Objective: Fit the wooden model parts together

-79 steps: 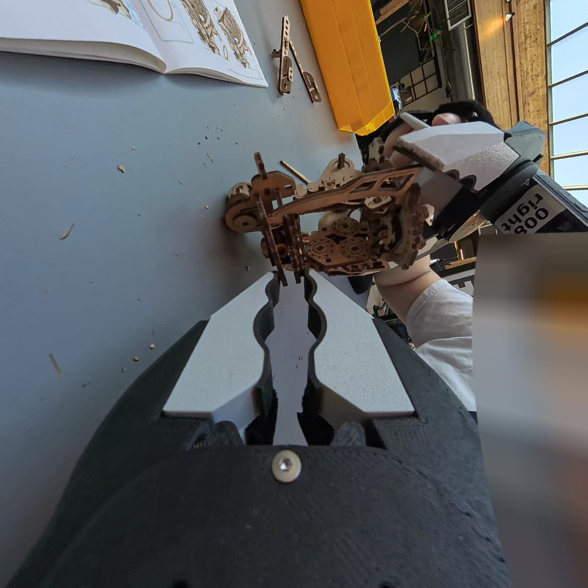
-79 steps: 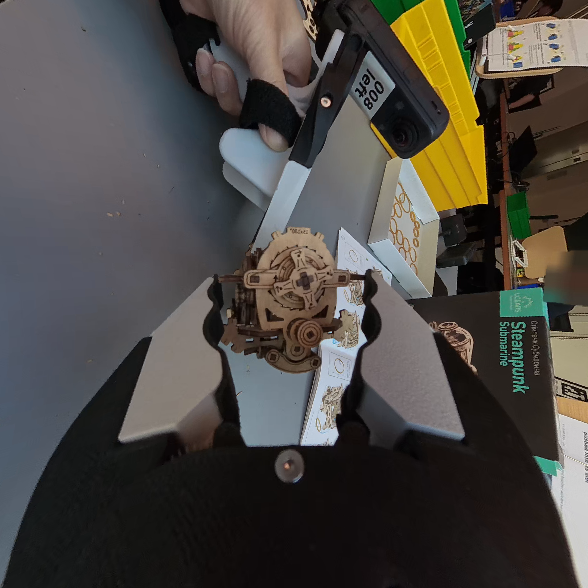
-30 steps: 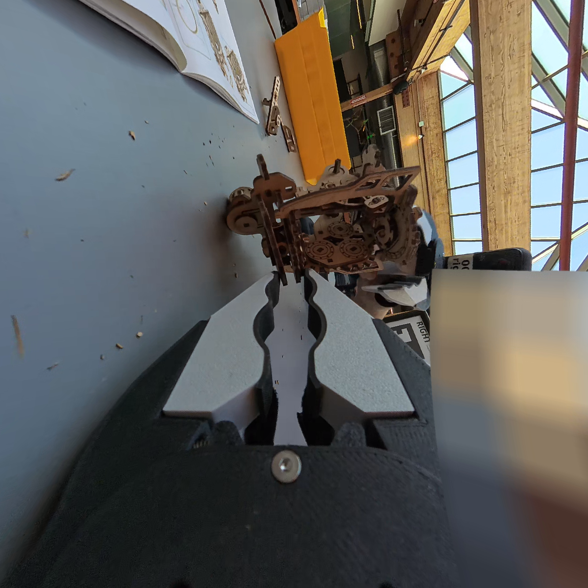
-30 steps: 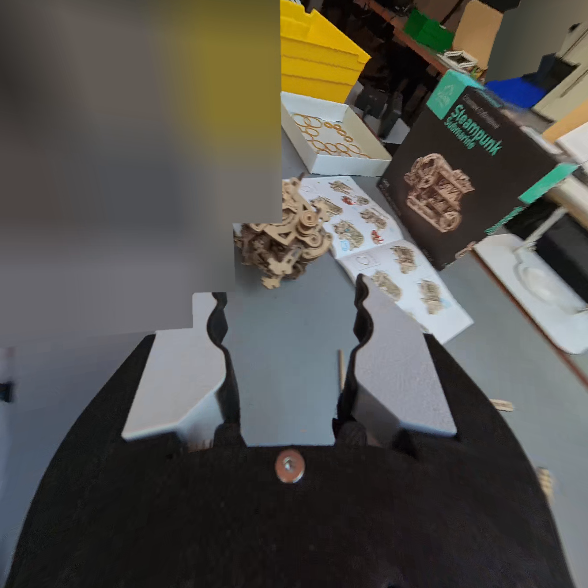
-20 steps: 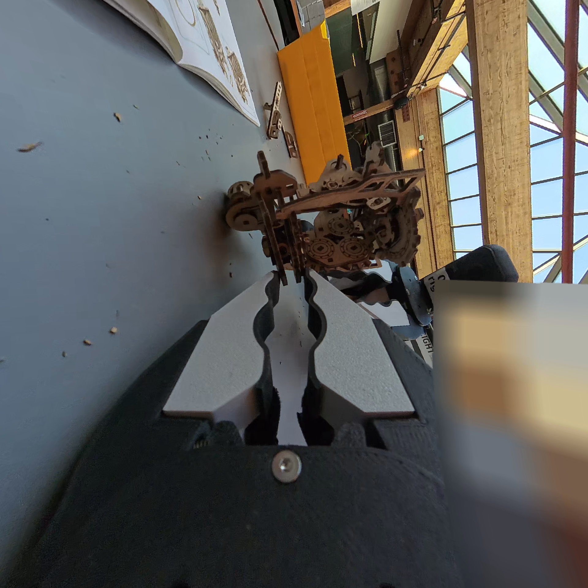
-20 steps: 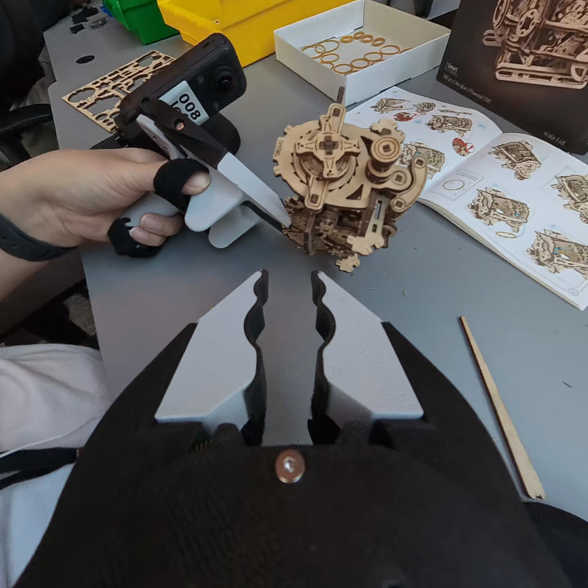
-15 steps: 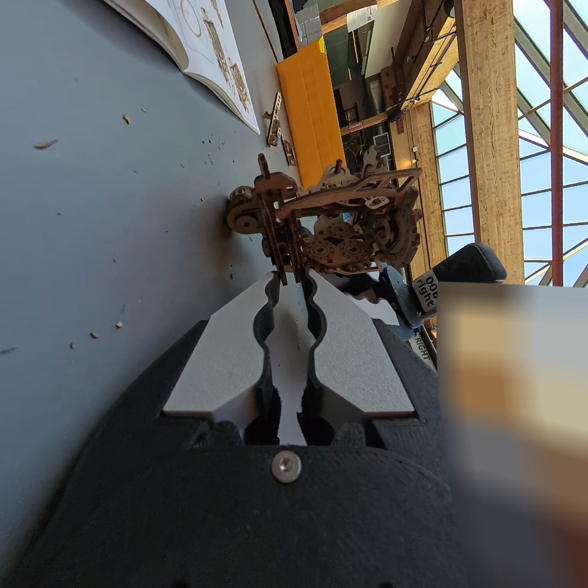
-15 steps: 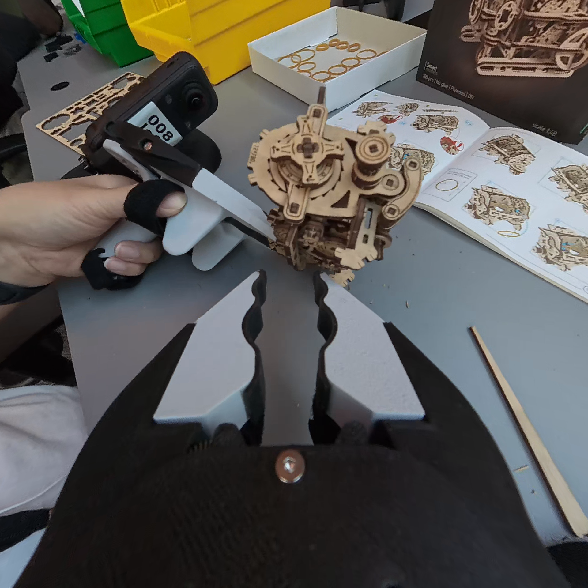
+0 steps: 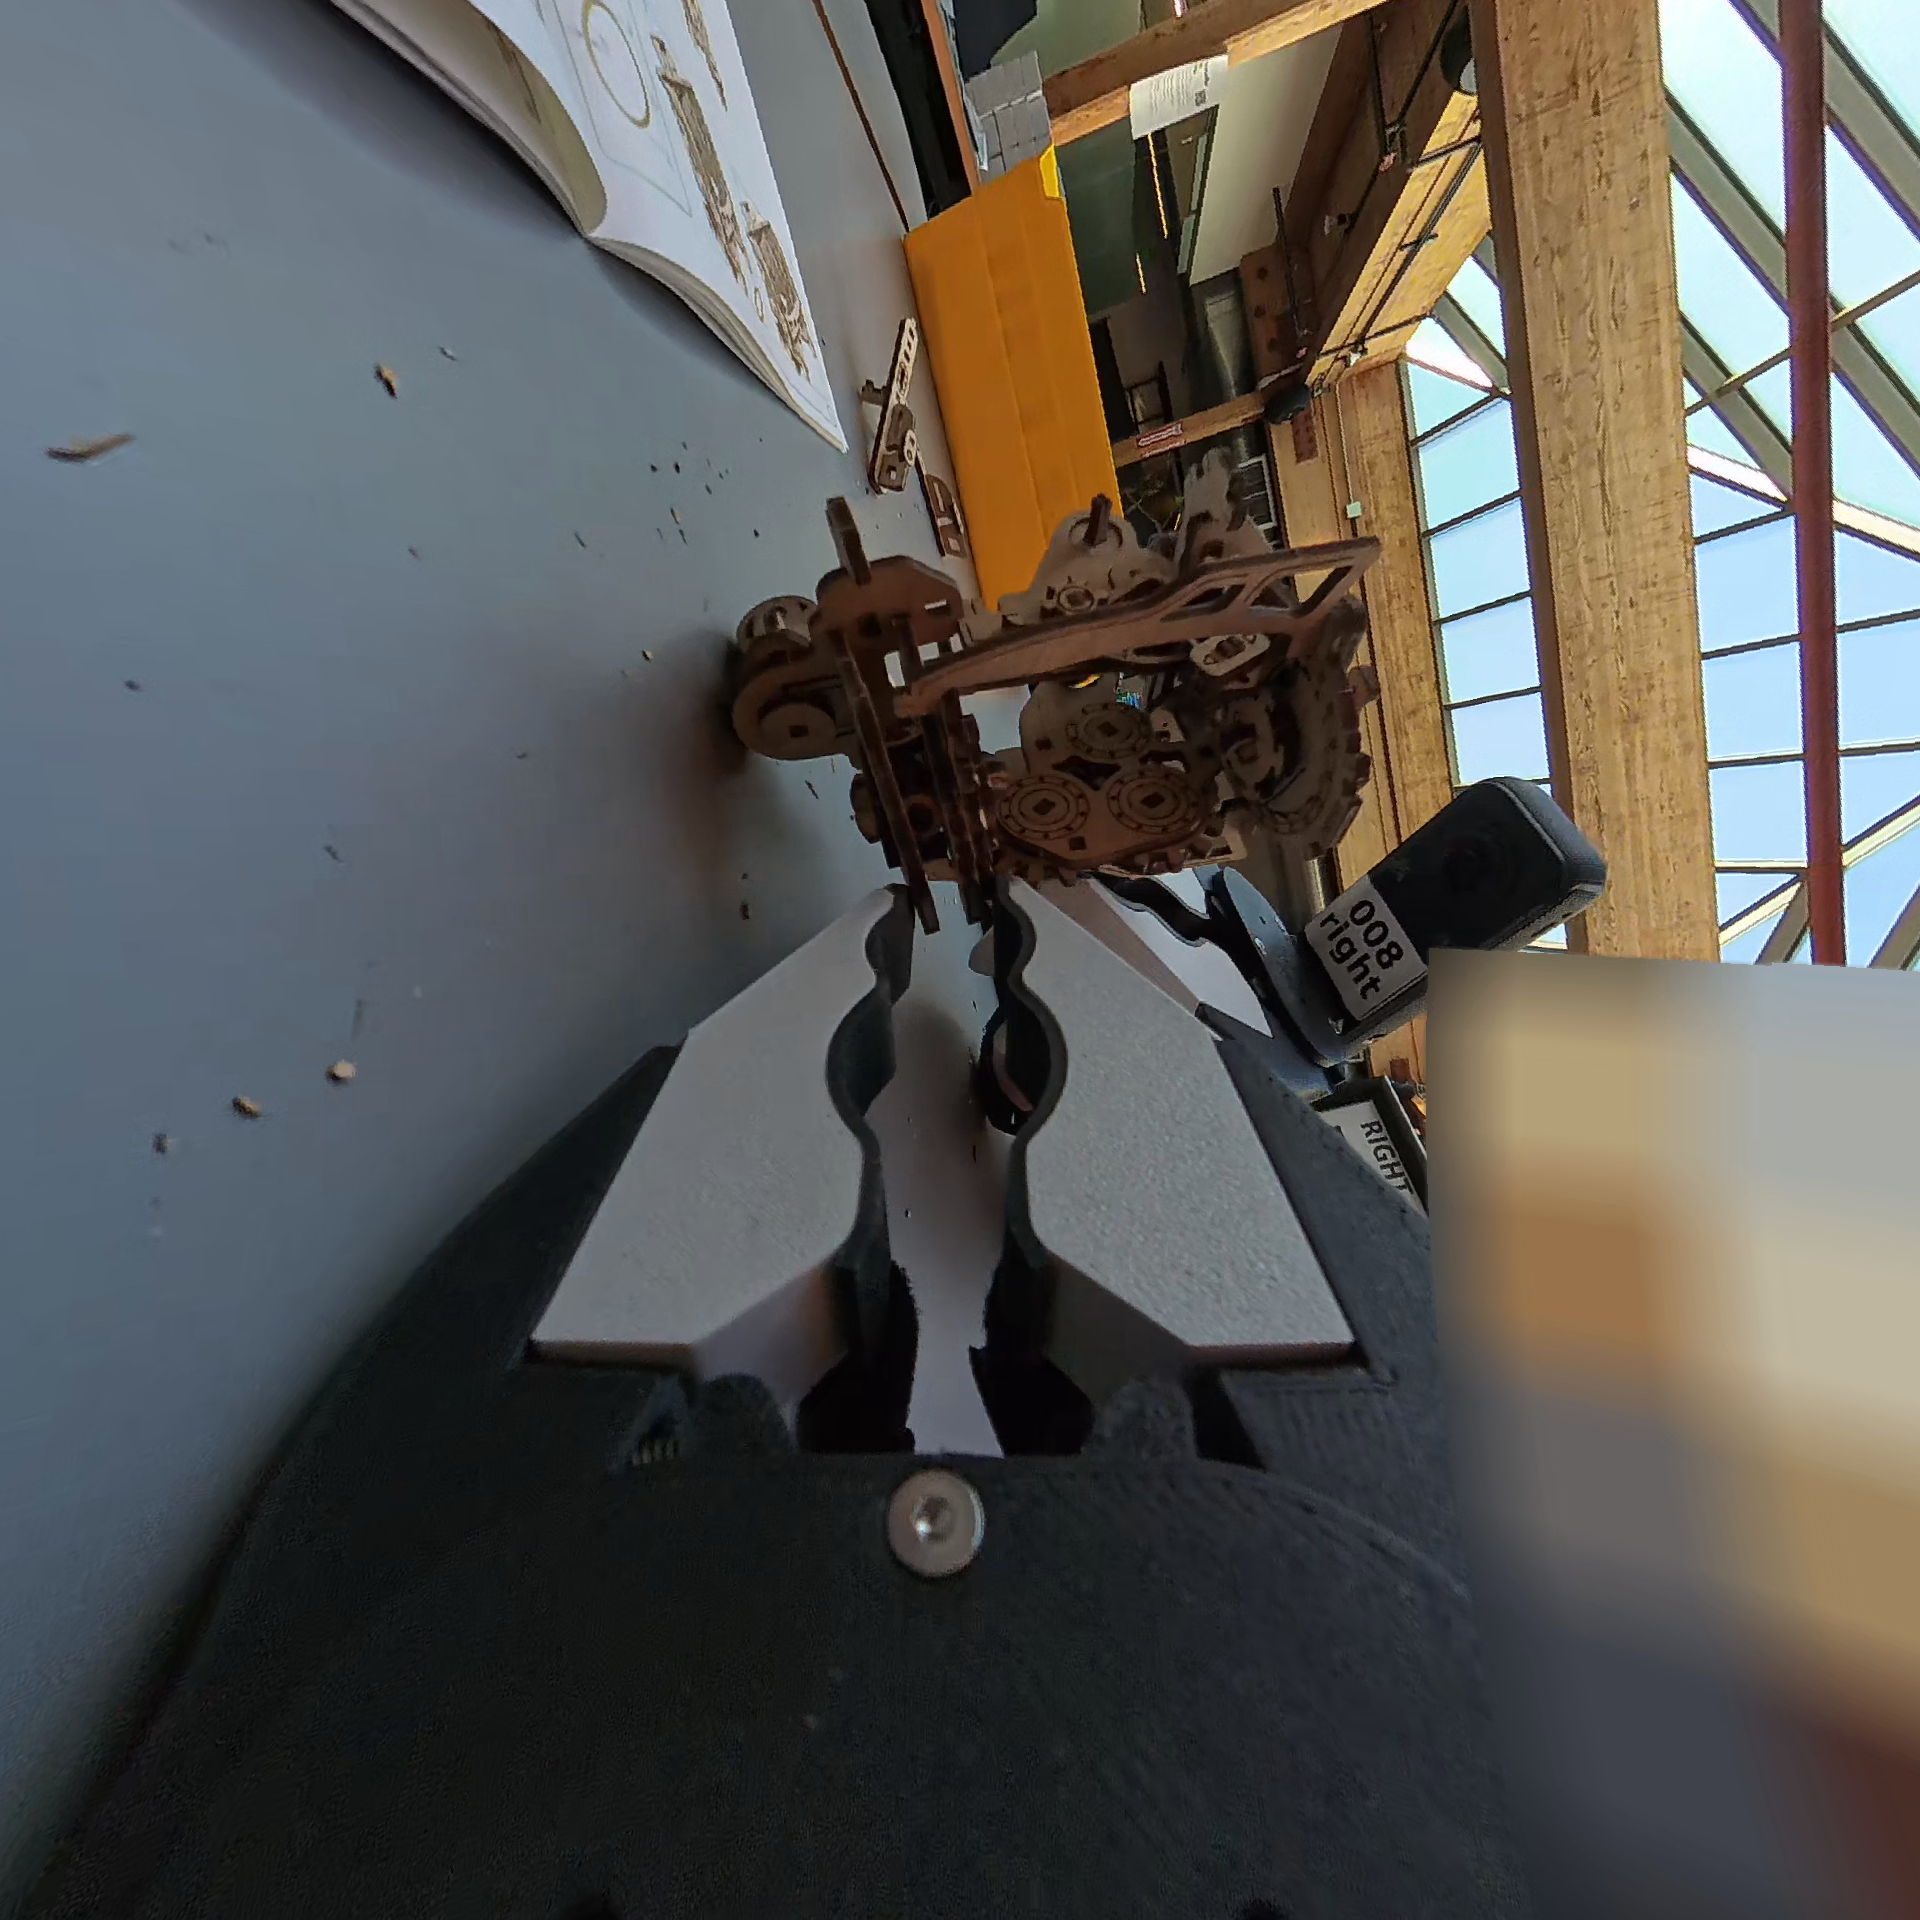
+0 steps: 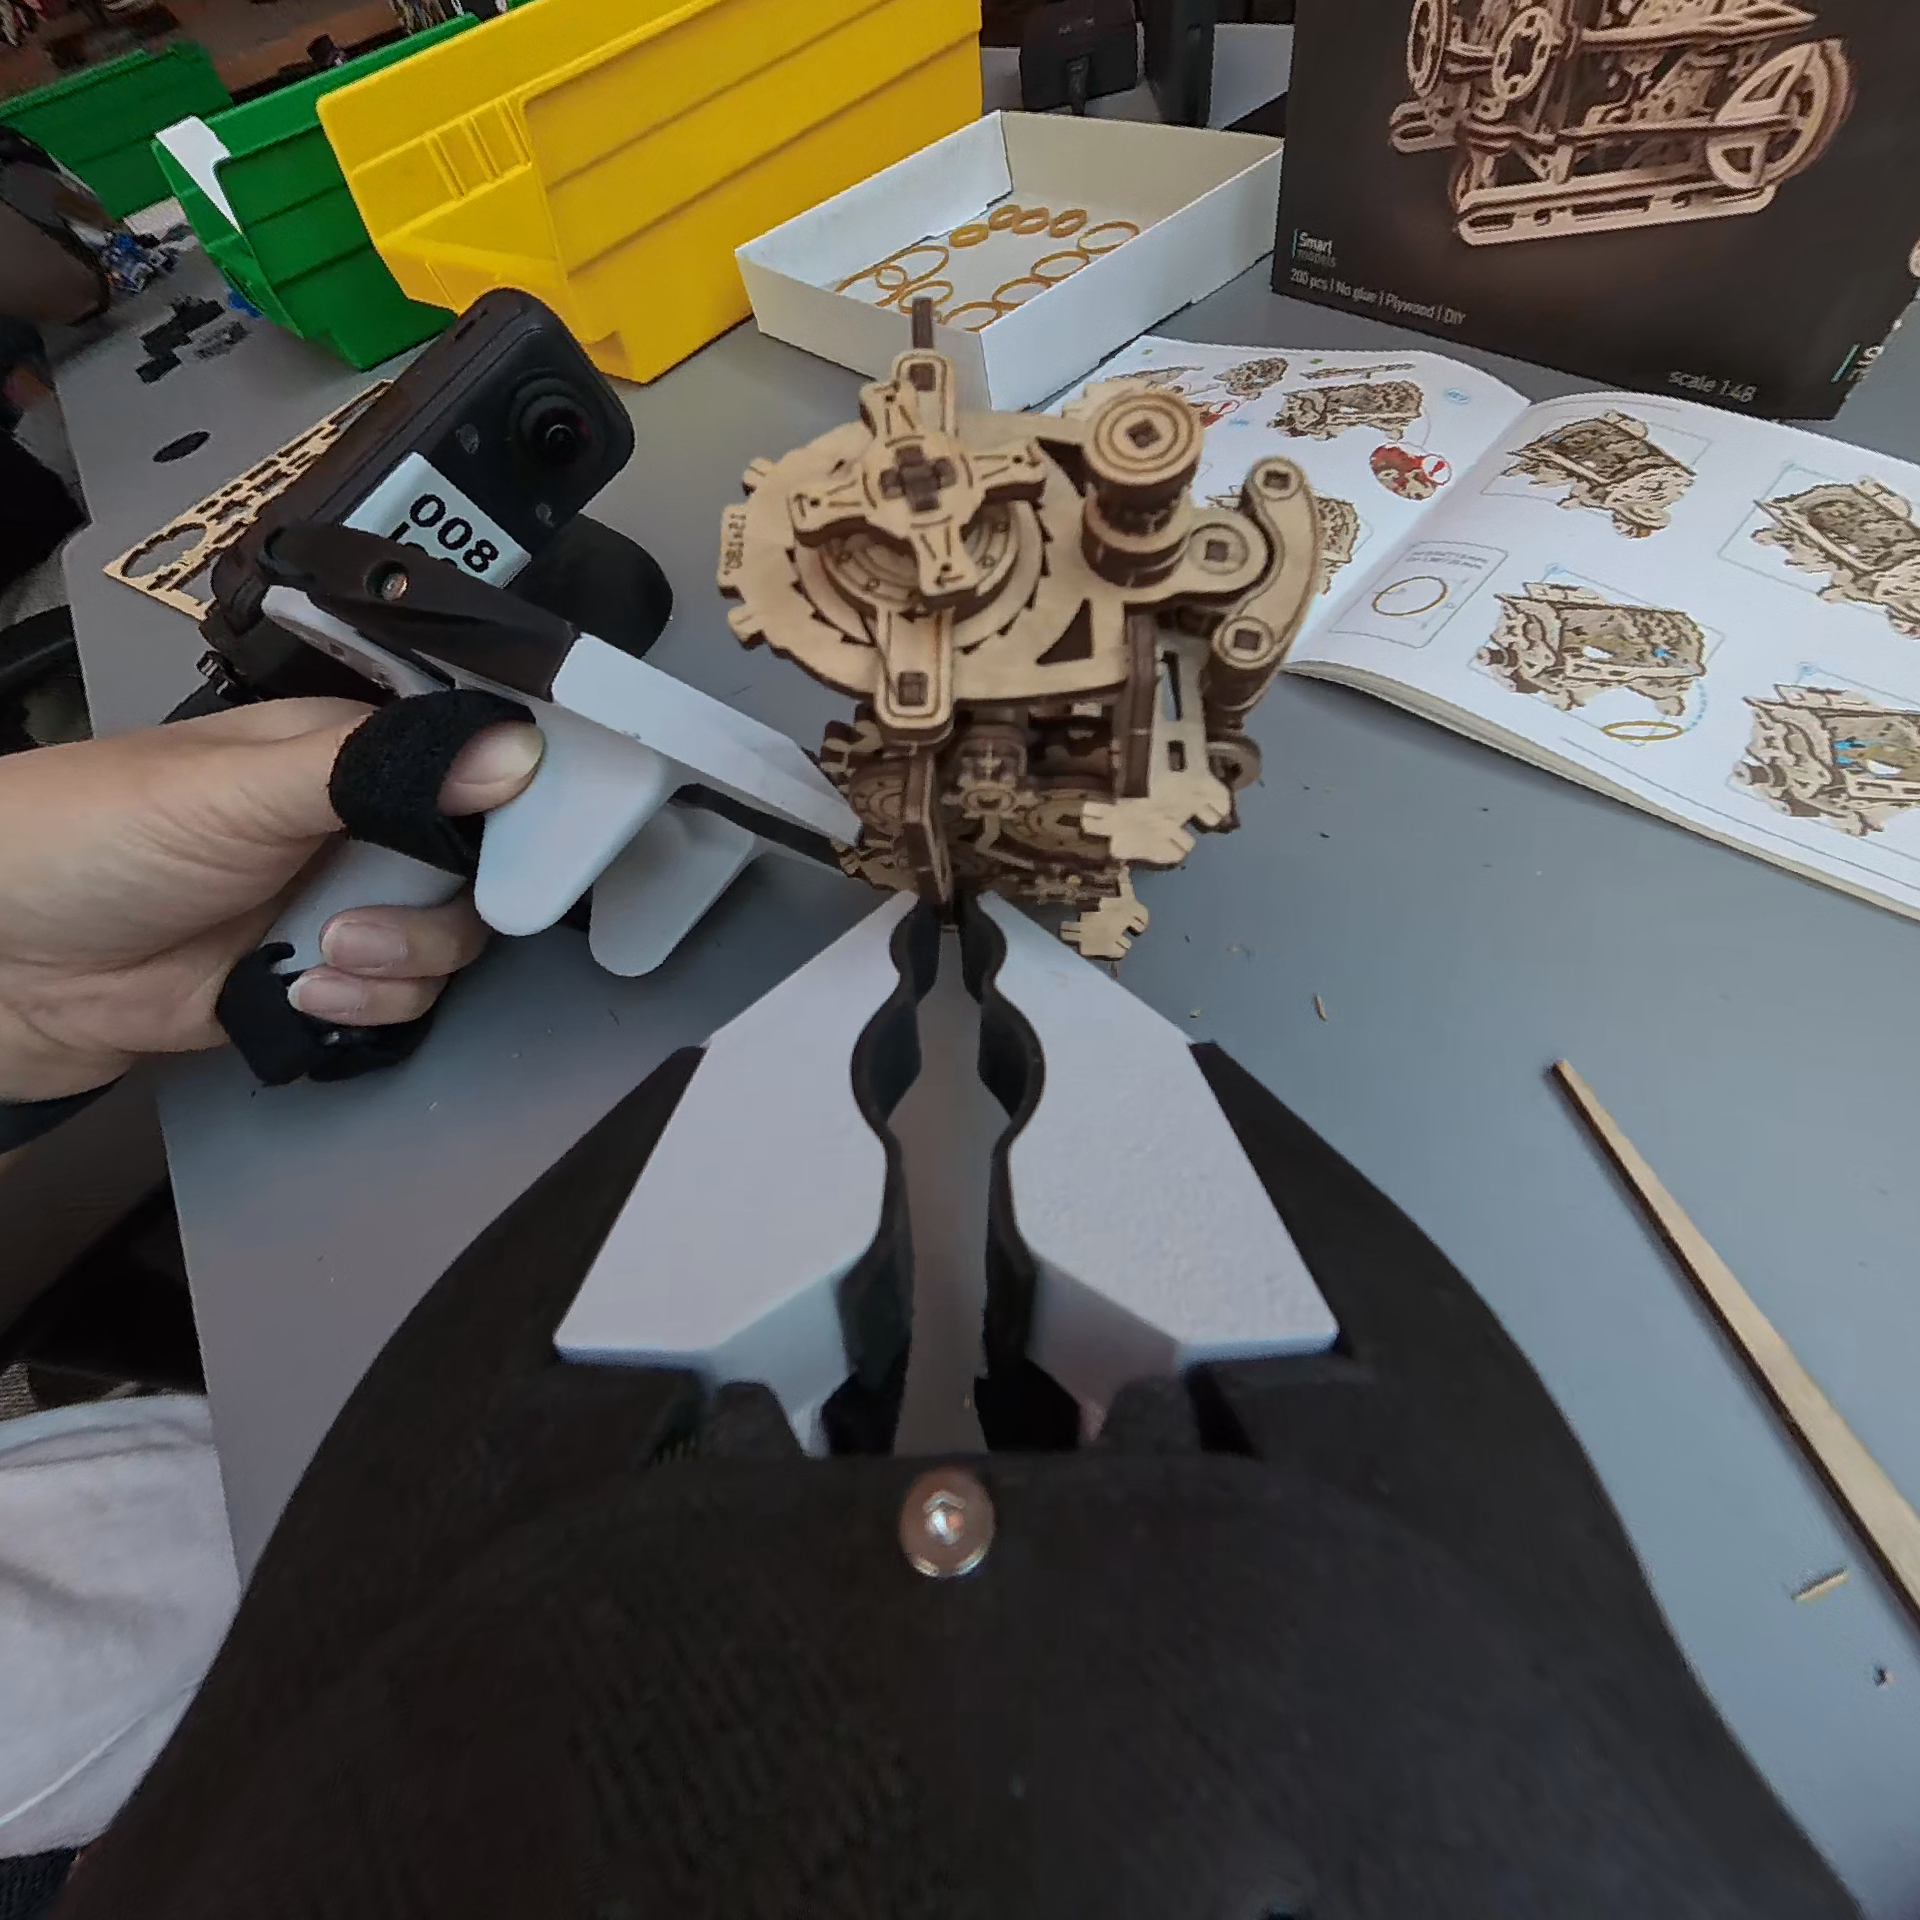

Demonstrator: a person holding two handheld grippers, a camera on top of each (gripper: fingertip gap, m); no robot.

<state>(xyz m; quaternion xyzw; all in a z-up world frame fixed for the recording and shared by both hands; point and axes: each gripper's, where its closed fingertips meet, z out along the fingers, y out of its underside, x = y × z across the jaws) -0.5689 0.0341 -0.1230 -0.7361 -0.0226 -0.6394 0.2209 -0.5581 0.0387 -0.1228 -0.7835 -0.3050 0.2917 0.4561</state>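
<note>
Between both hand-held grippers, wooden model (image 10: 1023, 665)

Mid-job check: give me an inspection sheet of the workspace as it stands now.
Surface: grey table, wood crumbs scattered.
Job's things: wooden model, pinched at its lower edge from two sides.
Clutter: instruction booklet, kit box, white tray of rings, yellow bin, green bins, wooden strip, punched sheet.
Grippers: left gripper and right gripper both shut on the model.
Cables: nothing seen.
Surroundings: timber posts, windows.
</note>
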